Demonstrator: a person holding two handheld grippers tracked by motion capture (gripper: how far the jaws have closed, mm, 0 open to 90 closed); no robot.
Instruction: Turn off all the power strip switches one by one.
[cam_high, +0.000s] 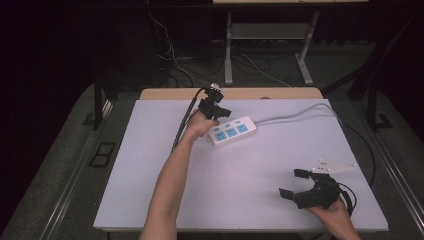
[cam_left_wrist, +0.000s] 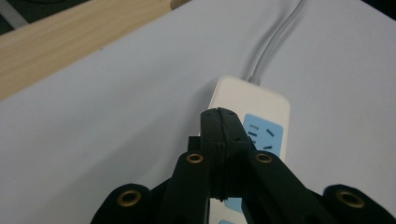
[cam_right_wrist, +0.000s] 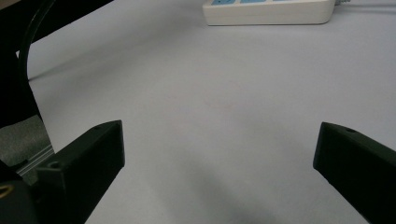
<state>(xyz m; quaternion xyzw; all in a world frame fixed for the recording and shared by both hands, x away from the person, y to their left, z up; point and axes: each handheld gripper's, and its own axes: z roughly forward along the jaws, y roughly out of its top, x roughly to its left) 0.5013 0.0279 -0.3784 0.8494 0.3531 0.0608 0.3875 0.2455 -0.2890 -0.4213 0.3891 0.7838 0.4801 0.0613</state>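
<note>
A white power strip (cam_high: 231, 131) with blue sockets lies on the white table top (cam_high: 150, 190), towards the back and near the middle. Its grey cord (cam_high: 300, 112) runs off to the right. My left gripper (cam_high: 224, 113) hovers over the strip's left end with its jaws pressed together. In the left gripper view the shut tips (cam_left_wrist: 220, 115) sit just above the power strip (cam_left_wrist: 261, 105), and nothing shows between them. My right gripper (cam_high: 289, 183) is low at the front right, jaws wide apart. The right gripper (cam_right_wrist: 219, 135) faces bare table, with the power strip (cam_right_wrist: 271, 13) far ahead.
A wooden edge (cam_high: 230, 93) borders the back of the white top. The left gripper's black cable (cam_high: 184, 122) trails along the forearm. A dark cable (cam_high: 367, 150) curves past the table's right side. Beyond the table are metal legs and loose floor wires (cam_high: 250, 62).
</note>
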